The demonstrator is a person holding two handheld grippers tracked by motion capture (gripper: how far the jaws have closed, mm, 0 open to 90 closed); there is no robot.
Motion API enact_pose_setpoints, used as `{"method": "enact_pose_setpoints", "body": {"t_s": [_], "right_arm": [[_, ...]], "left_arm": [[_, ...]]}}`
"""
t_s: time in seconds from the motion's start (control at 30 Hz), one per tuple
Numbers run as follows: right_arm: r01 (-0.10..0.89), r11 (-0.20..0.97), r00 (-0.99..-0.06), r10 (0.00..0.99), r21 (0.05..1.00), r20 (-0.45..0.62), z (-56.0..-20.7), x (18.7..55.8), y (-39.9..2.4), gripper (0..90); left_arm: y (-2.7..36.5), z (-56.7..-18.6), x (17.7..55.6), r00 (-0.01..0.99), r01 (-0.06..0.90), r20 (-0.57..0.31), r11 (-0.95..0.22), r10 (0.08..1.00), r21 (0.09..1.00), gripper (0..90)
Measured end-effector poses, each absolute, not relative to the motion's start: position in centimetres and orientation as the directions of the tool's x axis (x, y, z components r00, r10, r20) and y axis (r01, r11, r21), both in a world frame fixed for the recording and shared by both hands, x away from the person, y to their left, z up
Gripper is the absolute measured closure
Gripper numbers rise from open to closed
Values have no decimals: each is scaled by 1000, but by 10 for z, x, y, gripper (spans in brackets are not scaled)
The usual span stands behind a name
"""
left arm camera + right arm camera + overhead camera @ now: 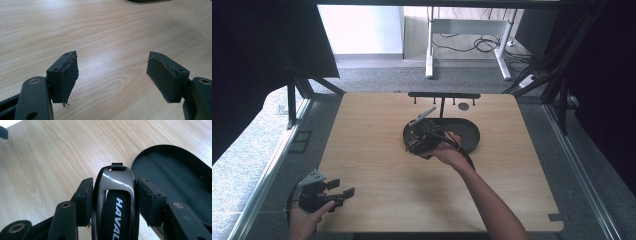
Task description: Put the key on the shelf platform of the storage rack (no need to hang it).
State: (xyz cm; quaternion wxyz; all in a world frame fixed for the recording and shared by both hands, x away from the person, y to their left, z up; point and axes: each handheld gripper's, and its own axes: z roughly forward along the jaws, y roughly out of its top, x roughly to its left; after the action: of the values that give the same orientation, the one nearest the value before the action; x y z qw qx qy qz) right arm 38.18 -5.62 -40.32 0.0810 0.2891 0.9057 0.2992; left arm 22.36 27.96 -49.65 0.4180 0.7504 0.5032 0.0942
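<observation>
1. Two grippers: right gripper (pixel 113 195) clamping glossy black HAVAL key fob (pixel 115 192), hovering beside black oval tray (pixel 175 172).
2. Left gripper (pixel 111 75) idling wide open, gripping nothing, over wooden table (pixel 100 30).

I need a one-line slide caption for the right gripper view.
Right gripper shut on a glossy black key fob marked HAVAL, above the wooden table, beside a black tray.

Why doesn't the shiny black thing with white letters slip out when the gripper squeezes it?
The glossy black key fob with white lettering looks hard and smooth, so it could well be slippery. But the right gripper clamps both its sides with flat pads, which probably hold it. It seems stiff, keeping its shape under the squeeze.
</observation>
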Motion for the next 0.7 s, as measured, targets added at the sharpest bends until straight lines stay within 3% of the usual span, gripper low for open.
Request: {"method": "enact_pose_setpoints", "body": {"t_s": [0.7], "right_arm": [[533, 609, -760, 649, 587, 17, -404, 410, -79, 496]], "left_arm": [[280, -495, 223, 475, 672, -277, -141, 835, 727, 255]]}}
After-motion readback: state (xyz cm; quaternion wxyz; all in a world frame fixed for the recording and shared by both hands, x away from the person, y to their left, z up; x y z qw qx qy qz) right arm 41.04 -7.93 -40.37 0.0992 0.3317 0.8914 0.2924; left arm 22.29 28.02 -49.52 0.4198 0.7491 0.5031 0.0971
